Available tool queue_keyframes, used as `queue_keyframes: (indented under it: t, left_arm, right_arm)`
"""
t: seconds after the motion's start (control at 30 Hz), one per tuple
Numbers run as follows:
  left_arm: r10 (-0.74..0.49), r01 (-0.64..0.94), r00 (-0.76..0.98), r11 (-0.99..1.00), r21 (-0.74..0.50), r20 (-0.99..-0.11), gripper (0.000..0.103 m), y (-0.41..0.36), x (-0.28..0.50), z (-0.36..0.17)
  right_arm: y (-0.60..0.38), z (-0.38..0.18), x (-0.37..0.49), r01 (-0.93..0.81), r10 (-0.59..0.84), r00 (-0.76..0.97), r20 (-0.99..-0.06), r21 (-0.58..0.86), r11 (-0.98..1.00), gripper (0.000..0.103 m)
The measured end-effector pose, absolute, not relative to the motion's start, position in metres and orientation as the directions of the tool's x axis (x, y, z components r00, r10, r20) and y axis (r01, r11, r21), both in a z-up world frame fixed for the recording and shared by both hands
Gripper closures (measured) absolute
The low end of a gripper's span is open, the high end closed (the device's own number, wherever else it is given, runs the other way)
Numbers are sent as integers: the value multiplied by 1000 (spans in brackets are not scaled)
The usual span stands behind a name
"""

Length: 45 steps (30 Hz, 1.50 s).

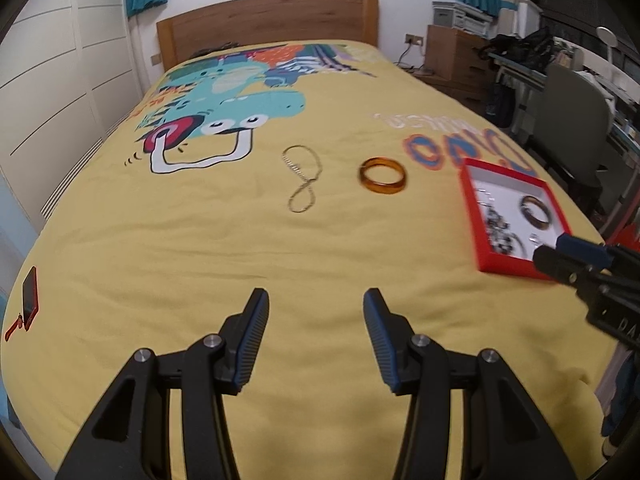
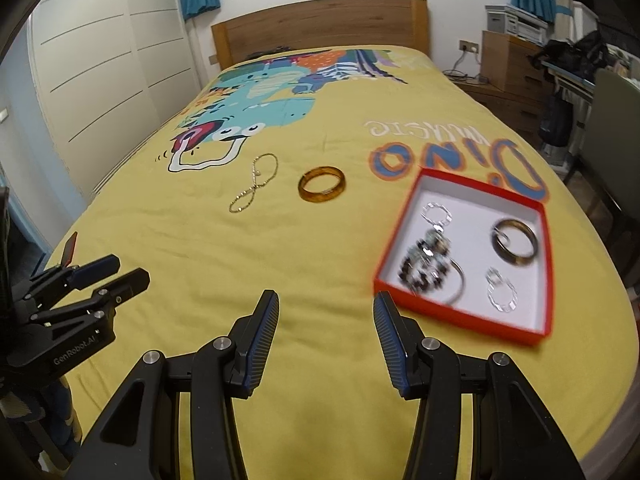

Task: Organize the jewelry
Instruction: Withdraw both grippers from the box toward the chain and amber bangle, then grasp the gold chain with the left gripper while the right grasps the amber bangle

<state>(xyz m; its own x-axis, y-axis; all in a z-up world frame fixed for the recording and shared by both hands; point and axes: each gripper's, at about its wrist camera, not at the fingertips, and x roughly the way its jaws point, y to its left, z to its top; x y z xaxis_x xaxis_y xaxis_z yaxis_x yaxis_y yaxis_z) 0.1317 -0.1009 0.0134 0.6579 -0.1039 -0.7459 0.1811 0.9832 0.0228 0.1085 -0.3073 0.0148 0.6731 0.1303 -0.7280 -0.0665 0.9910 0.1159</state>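
Letters on the yellow blanket (image 2: 280,280) spell "Dino". Left gripper (image 1: 316,300), marked "GenRobot.AI", and right gripper (image 2: 326,304) are open, holding nothing. Amber bangle (image 2: 321,189) and gold chain (image 2: 254,188) lie left of the red box (image 2: 452,312).

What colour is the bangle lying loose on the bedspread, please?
Translucent amber-orange bangle; clearest in the right wrist view.
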Motion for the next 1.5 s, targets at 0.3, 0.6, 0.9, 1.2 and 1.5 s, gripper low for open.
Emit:
queue_keyframes:
  t: [0.3,0.6,0.9,1.2,1.5]
  left_arm:
    - [-123,158,616,987,-31,-778,56,-86,239,-11]
    - [-145,187,564,981,-46,-813,56,-107,345,-48]
    - [-136,209,515,977,-30,-846,56,-118,382,-94]
    - [-132,181,548,983,-37,-826,64,-116,382,-101]
    - [-106,157,548,987,-22,-830,101,-98,354,-88]
  right_arm:
    - [-291,-7,211,-103,173,631,-757,140,985,54]
    - [-299,-38,320,-55,139,584,-800,131,990,54]
    - [-303,-80,380,-21,117,515,-849,124,992,54]
    - [-295,-104,387,4,93,501,-860,110,994,75]
    - [-282,-91,360,-17,135,532,-836,149,989,93]
